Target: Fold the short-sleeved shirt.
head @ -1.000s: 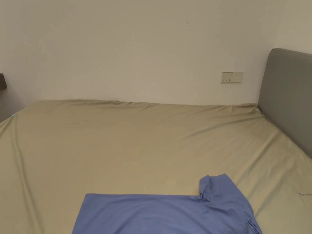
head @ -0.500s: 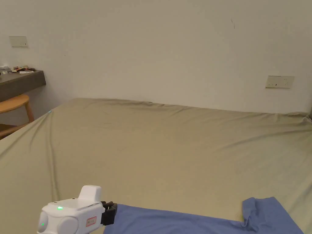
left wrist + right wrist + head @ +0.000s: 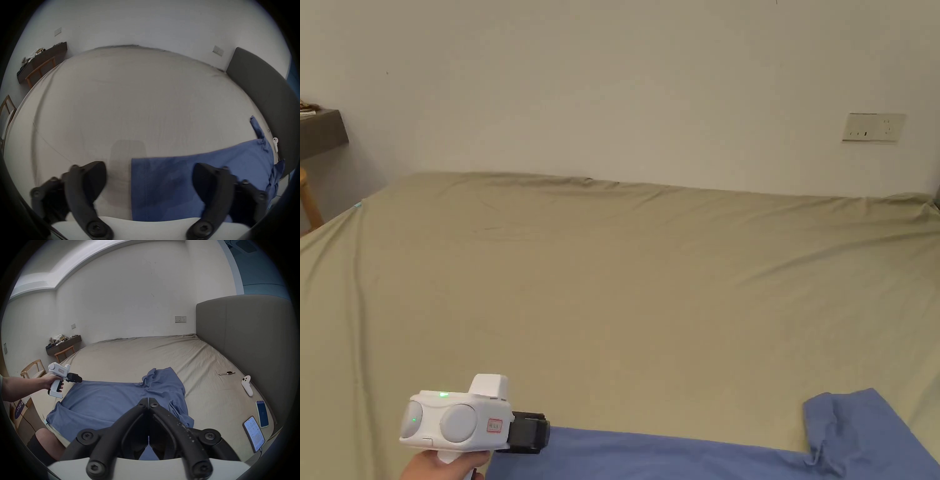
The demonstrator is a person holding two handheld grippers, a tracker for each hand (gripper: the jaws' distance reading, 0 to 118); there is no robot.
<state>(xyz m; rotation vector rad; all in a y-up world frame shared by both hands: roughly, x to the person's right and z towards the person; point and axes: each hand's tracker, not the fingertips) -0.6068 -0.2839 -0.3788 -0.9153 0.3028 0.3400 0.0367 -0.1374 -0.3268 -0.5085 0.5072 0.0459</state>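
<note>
The blue short-sleeved shirt (image 3: 113, 402) lies spread on the bed (image 3: 146, 356), over its olive-tan sheet, with the body flat and one sleeve bunched up at the far end near the grey headboard (image 3: 243, 345).

The left claw (image 3: 149, 181) stands wide open with nothing between its jaws. It hovers at the shirt's hem corner: one jaw sits over bare sheet, the other over blue cloth, and the hem edge runs between them. In the head view this left claw (image 3: 540, 434) points at that same corner, held by a hand (image 3: 440, 465) below it. I cannot tell whether it touches the cloth.

The right claw (image 3: 148, 400) has its jaws brought together tip to tip, gripping nothing, and hangs above the shirt's middle, the bunched sleeve just beyond and to its right. Farther to its right, on the sheet beside the headboard, lie a white controller (image 3: 246, 387), a wristwatch (image 3: 227, 373) and two phones (image 3: 261, 413).
</note>
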